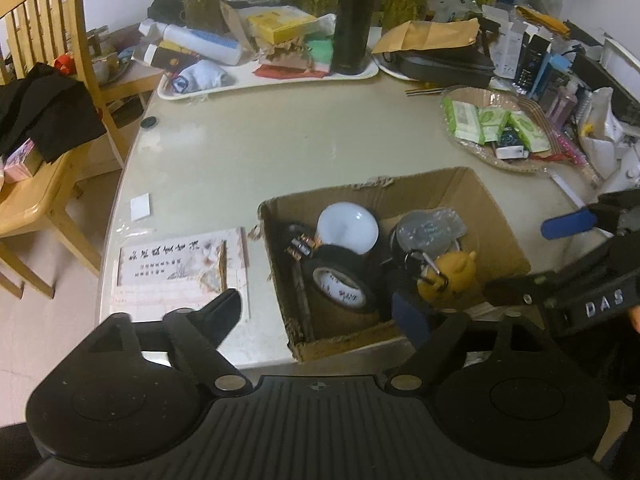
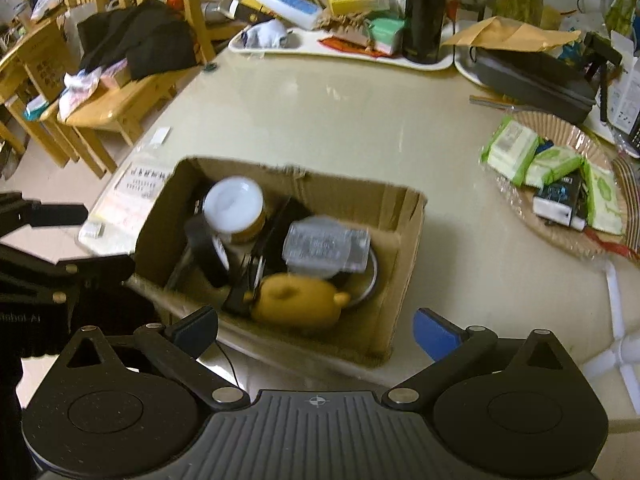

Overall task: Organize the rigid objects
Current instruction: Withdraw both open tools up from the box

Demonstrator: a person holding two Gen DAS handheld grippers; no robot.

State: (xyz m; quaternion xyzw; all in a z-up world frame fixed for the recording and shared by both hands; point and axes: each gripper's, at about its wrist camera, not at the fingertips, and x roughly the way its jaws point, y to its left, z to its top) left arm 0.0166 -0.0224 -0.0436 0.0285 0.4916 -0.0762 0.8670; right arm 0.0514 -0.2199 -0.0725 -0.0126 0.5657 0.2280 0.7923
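Two grippers hang over the near edge of a cardboard box [image 1: 440, 188] on the pale table [image 1: 280, 140], both with jaws spread wide and nothing between them: the left gripper [image 1: 320, 312] straddles the box's near left corner, the right gripper [image 2: 316, 330] its near wall. Inside the box lie a roll of black tape [image 1: 340, 284], a white-lidded jar [image 2: 234, 208], a clear plastic case [image 2: 326, 246] resting on a metal dish whose rim alone shows, and a yellow figure [image 2: 296, 300] against the near wall. Farther right, a woven basket [image 2: 560, 136] holds green tissue packs [image 2: 510, 148] and a dark carton. Along the far edge, a white tray [image 1: 272, 80] carries a black flask [image 1: 354, 20] and loose clutter. Motion blur smears the right wrist view, so the dark items beside the jar cannot be made out.
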